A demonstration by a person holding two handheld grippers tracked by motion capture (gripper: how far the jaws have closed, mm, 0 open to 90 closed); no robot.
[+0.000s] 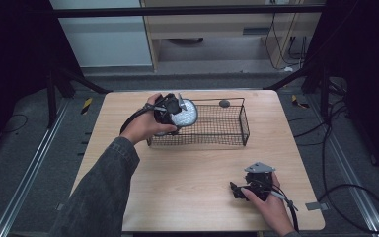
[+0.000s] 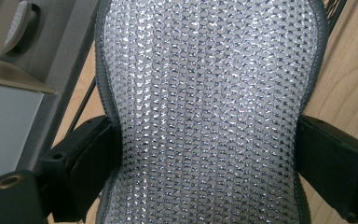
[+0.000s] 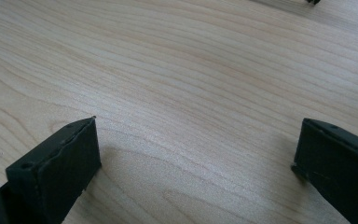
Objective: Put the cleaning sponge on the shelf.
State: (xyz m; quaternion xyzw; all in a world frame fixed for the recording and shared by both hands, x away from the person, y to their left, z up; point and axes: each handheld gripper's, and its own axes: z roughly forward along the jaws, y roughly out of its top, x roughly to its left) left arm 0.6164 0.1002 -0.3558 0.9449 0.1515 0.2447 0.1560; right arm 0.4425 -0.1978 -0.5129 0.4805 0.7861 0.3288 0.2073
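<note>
A pale wooden table (image 1: 192,173) stands on a dark grey floor, with black frame bars at both sides and light cabinets beyond its far edge. Close to the near right corner, the right gripper (image 1: 234,190) rests low over the bare wood in the person's right hand (image 1: 269,202), a grey three-cornered plate on top; in the right gripper view its two black jaws stand wide apart with only wood grain between them, touching nothing. Farther in, the left sleeve (image 1: 98,192) reaches from the near left edge toward the far half of the table, where the left hand (image 1: 143,126) carries the left gripper (image 1: 175,114). That gripper is clamped on a silvery, glittering mesh pad (image 1: 185,114) with a dark grey border, held at the left end of a black wire basket (image 1: 227,133) that lies along the far edge. In the left gripper view the pad (image 2: 205,102) stands upright between the jaws, which press its two sides at a narrowed waist. A small dark grey round object (image 1: 224,103) lies on the table just beyond the basket's far rim.
</note>
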